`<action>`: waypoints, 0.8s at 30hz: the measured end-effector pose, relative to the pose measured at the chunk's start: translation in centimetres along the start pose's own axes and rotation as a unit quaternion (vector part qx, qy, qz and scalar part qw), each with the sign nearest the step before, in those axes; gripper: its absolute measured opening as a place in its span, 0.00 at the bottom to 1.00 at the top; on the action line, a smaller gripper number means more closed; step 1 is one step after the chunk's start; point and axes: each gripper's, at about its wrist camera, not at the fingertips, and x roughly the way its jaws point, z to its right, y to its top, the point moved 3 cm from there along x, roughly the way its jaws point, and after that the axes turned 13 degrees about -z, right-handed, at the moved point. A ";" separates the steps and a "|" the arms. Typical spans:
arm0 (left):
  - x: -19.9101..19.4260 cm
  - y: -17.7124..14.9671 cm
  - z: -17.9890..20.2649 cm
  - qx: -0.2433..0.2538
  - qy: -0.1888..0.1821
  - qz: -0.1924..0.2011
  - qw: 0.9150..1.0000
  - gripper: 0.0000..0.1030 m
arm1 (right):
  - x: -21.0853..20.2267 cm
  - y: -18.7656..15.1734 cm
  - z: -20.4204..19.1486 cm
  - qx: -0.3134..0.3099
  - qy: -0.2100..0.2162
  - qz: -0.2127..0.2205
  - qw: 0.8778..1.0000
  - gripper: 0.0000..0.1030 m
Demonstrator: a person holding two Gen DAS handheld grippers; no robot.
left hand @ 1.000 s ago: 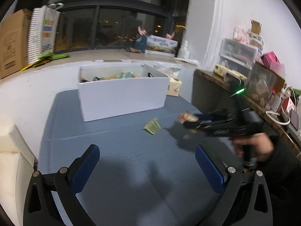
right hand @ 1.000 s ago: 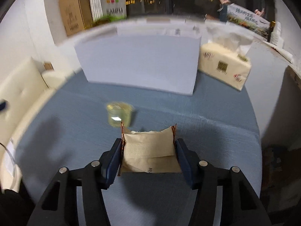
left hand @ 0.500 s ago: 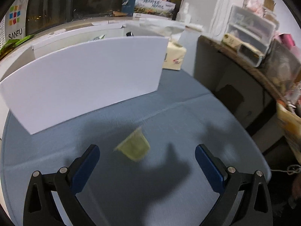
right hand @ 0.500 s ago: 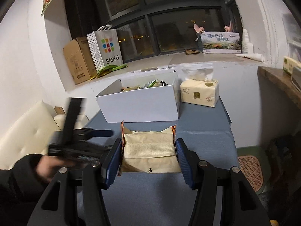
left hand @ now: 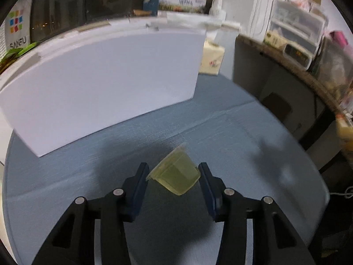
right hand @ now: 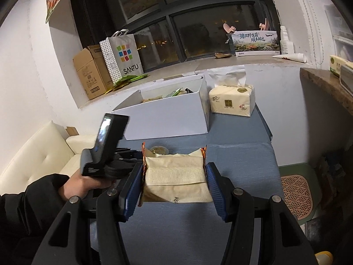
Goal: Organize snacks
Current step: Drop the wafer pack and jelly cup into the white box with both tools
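A pale green jelly cup (left hand: 176, 176) lies tilted on the blue table cloth (left hand: 242, 150), in front of the white box (left hand: 99, 77). My left gripper (left hand: 173, 168) is closing on the cup, which sits between its jaws with both blue pads touching its sides. In the right wrist view, my right gripper (right hand: 174, 170) is shut on a beige snack packet (right hand: 174, 183) and holds it above the table. The cup's top (right hand: 158, 150) peeks out behind the packet. The white box (right hand: 167, 121) beyond holds several snacks.
A tissue pack (right hand: 231, 101) stands right of the box. A hand (right hand: 83, 183) in a dark sleeve grips the left tool. A cream sofa (right hand: 37, 154) lies left of the table, a counter (left hand: 308, 77) with bins right. A cardboard box (right hand: 90, 72) and paper bag (right hand: 121, 55) sit on the sill.
My left gripper moved forward and down to the jelly cup and its wide jaws closed in around it. My right gripper rose with the packet and now holds steady.
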 end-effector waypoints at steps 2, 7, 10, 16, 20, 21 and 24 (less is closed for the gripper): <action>-2.3 -1.0 -0.2 -0.003 -0.008 0.027 1.000 0.49 | 0.1 0.0 -0.1 -0.001 0.000 -0.003 1.000 0.59; -8.5 -3.6 -1.6 -0.027 -0.025 0.088 0.995 0.49 | 1.0 0.2 -0.9 -0.008 0.008 -0.011 1.000 0.59; -11.7 -4.8 -2.9 -0.042 -0.028 0.121 0.991 0.49 | 1.9 0.6 -1.5 -0.015 0.015 -0.016 1.000 0.59; -15.5 -3.7 -5.7 -0.068 -0.045 0.171 0.982 0.49 | 3.1 3.1 -3.4 -0.042 0.018 -0.020 0.999 0.59; -17.5 -0.1 -7.4 -0.064 -0.032 0.207 0.976 0.49 | 3.5 7.1 -4.8 -0.063 0.022 -0.005 0.998 0.59; -17.6 0.9 -7.9 -0.066 -0.036 0.208 0.975 0.49 | 3.5 8.1 -5.0 -0.065 0.022 0.000 0.998 0.59; -17.8 5.3 -10.0 -0.070 -0.020 0.214 0.974 0.49 | 4.3 12.5 -5.2 -0.065 0.023 0.009 0.998 0.59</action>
